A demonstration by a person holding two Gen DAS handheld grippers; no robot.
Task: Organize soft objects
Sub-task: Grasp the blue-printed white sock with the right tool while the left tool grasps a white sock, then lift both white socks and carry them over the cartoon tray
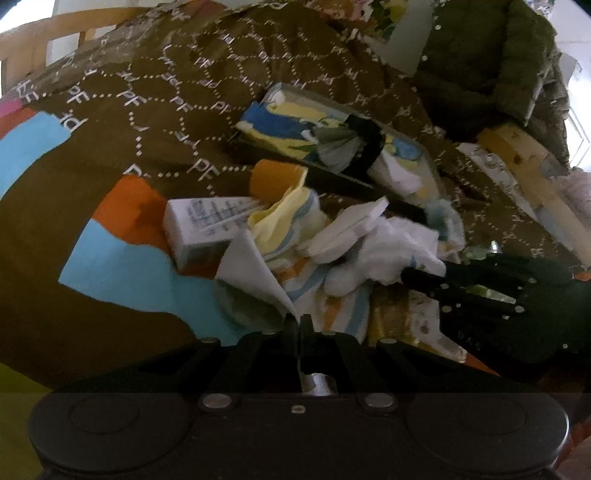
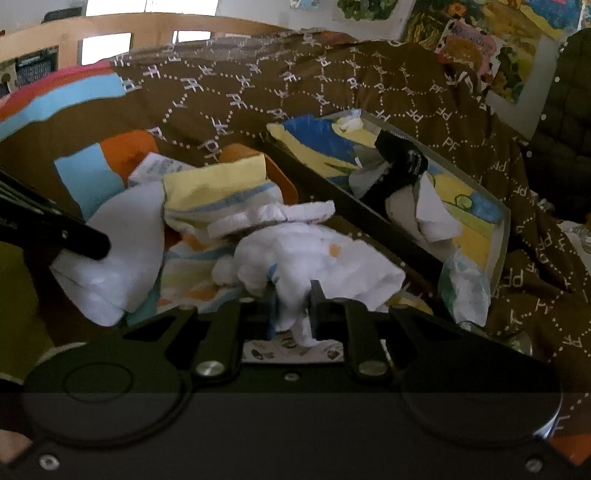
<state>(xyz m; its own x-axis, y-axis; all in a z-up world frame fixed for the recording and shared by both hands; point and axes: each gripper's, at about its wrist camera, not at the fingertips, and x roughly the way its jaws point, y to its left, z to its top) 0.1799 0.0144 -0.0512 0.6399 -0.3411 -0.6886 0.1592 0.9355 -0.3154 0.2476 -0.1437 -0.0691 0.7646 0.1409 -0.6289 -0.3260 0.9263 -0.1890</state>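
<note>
White crumpled cloth [image 2: 317, 258], pinched by right gripper [image 2: 291, 295], left gripper [image 1: 297, 321] clamping its corner

Light level: dim indoors; colours muted, dark areas dense.
Light source: daylight from blown-out white openings behind the wooden bed rail [image 2: 147, 27] and at the far right edge of the left wrist view.
Shadows: soft, deepest beneath the gripper bodies along the lower edge.
Glare: faint sheen on the clear box rim [image 2: 504, 236].
Blur: slight softness throughout; bedspread [image 1: 122, 144] lettering smeared.
Distortion: strong fisheye bowing, dark corners.
Overlay: darkened band across the bottom.
</note>
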